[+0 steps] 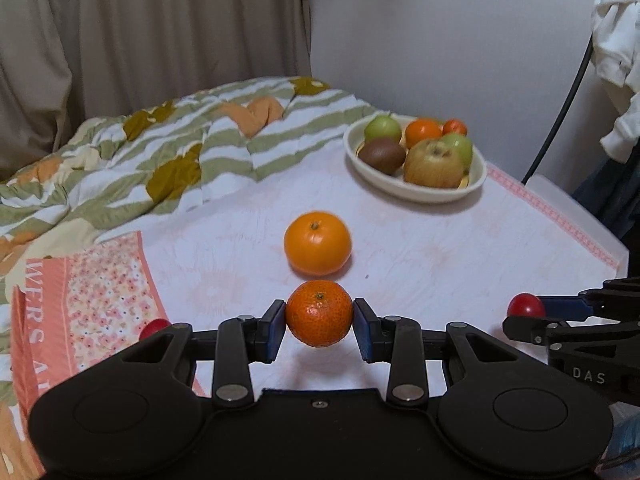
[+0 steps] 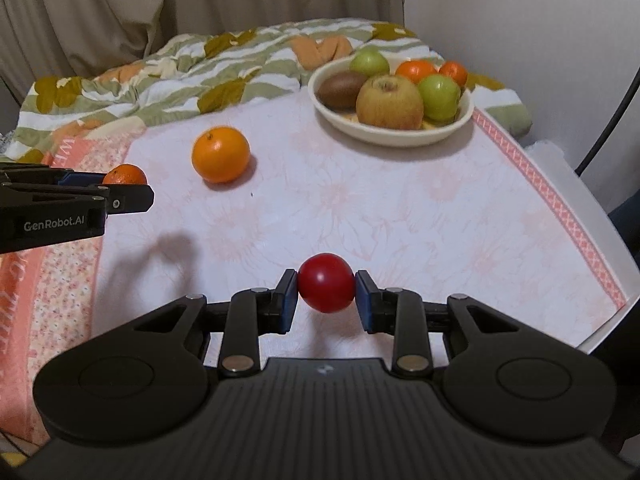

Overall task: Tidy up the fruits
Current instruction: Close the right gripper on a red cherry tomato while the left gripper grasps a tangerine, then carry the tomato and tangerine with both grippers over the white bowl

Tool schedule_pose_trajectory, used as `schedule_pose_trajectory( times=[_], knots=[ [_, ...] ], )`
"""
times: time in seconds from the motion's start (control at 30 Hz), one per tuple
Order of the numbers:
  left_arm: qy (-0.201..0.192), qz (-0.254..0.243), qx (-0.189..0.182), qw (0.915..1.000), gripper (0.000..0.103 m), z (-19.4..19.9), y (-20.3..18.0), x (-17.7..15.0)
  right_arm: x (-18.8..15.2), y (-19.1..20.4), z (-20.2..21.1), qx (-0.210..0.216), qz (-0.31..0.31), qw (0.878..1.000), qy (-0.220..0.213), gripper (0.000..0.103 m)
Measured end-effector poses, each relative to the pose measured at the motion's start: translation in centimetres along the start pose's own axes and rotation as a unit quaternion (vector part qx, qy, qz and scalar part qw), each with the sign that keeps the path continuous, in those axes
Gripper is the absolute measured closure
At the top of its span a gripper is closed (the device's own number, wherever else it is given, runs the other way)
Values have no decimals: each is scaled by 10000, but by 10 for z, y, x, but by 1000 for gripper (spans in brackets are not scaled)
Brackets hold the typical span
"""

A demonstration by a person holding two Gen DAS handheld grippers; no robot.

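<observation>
My left gripper (image 1: 319, 326) is shut on a small dimpled mandarin (image 1: 319, 313), held just above the cloth. My right gripper (image 2: 326, 296) is shut on a small red fruit (image 2: 326, 282), also lifted off the cloth. From the right wrist view the left gripper (image 2: 128, 190) reaches in from the left with the mandarin (image 2: 125, 175); from the left wrist view the right gripper (image 1: 528, 316) shows at the right with the red fruit (image 1: 525, 305). A larger smooth orange (image 1: 317, 242) (image 2: 220, 154) lies on the cloth ahead. A cream bowl (image 1: 416, 194) (image 2: 394, 138) at the far right holds several fruits.
A pale floral cloth (image 2: 360, 208) with a pink border covers the white table (image 2: 596, 344), whose edge runs along the right. A striped quilt (image 1: 160, 152) is bunched at the back left. Another red fruit (image 1: 155, 326) peeks out by my left finger. Curtain and wall stand behind.
</observation>
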State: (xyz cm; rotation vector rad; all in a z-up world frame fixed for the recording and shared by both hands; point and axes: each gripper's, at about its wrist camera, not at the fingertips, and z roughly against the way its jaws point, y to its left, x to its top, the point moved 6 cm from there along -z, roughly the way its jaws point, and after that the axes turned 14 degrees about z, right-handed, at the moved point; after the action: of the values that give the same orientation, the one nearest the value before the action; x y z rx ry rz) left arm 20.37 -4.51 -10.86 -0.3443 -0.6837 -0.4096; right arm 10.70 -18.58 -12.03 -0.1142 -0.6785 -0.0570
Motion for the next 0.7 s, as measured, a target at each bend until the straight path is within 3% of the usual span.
schedule_pose_trajectory(
  times=[0.4, 0.7],
  knots=[
    [-556, 381, 26, 9977, 64, 47, -47, 15, 23, -44, 40, 95, 175, 9987, -465, 57],
    [-927, 943, 608, 9894, 64, 54, -103, 30, 41, -106, 48, 729, 811, 9917, -677, 57]
  ],
)
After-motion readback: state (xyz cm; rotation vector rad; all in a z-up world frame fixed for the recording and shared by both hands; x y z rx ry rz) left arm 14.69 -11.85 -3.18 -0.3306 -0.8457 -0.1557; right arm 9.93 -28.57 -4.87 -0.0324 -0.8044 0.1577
